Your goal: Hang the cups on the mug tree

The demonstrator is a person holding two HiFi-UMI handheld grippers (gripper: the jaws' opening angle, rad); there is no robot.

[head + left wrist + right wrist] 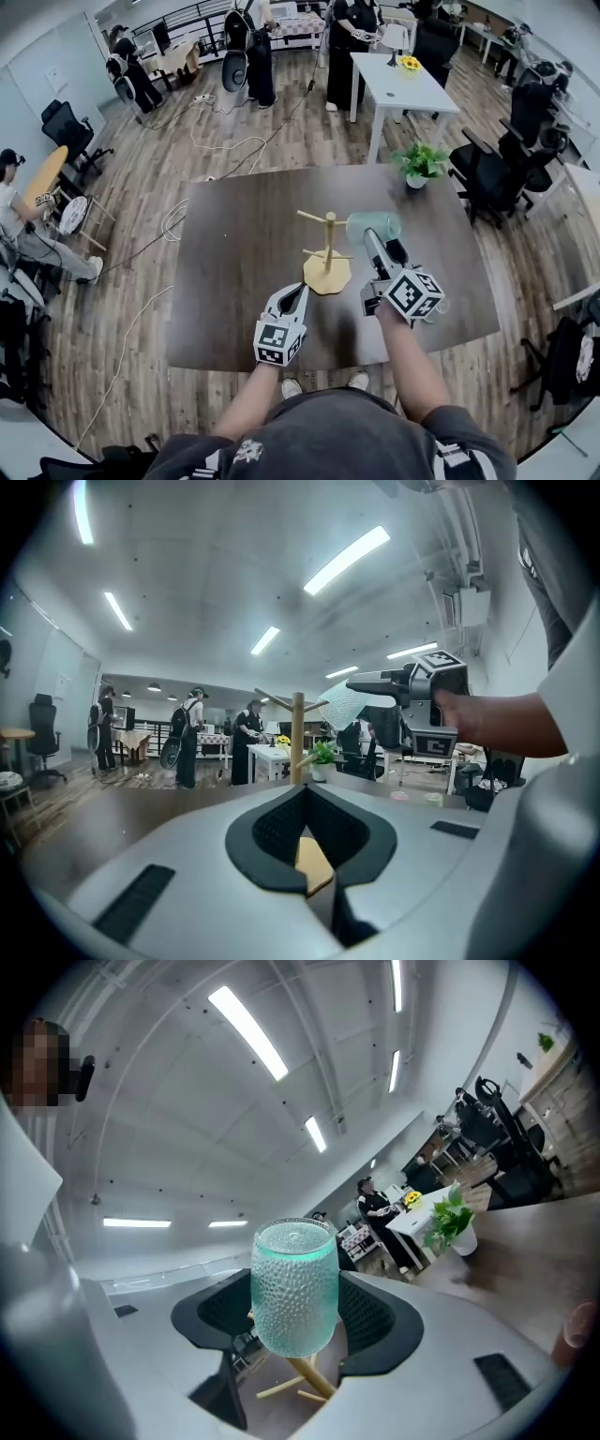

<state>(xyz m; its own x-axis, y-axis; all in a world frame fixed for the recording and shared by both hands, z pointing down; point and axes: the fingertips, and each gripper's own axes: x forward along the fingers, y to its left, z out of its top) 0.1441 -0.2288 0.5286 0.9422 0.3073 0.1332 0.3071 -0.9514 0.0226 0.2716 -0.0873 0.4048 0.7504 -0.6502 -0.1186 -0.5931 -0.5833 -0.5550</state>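
Teal and dimpled all over, so calling it a glass cup (293,1288); can't spot a handle anywhere. Clamped across its sides by the right hand-held gripper (377,246), up off the table (234,281), lying sideways with the long axis running straight out along the jaws. Thick bottom pointing away from the hand, by the look of it.

Over on the left hand-held gripper (298,292): tips pinched together, nothing in them, parked low and aimed at the round foot of the wooden mug tree (328,246). No cups on the pegs yet.

Now for the bit that matters. Going by the head view, can place the tree just to the left of the right hand-held gripper and a little lower than the cup, post upright, pegs slanting up and out. Can also see pegs peeking out underneath the cup in the right gripper view.

Probably calls for a swing to the left plus a wrist turn to bring the open mouth over a peg tip. Clearly a right-hand job, with the left close enough to steady the foot. Worth avoiding a bump on the post; looks light enough to tip.
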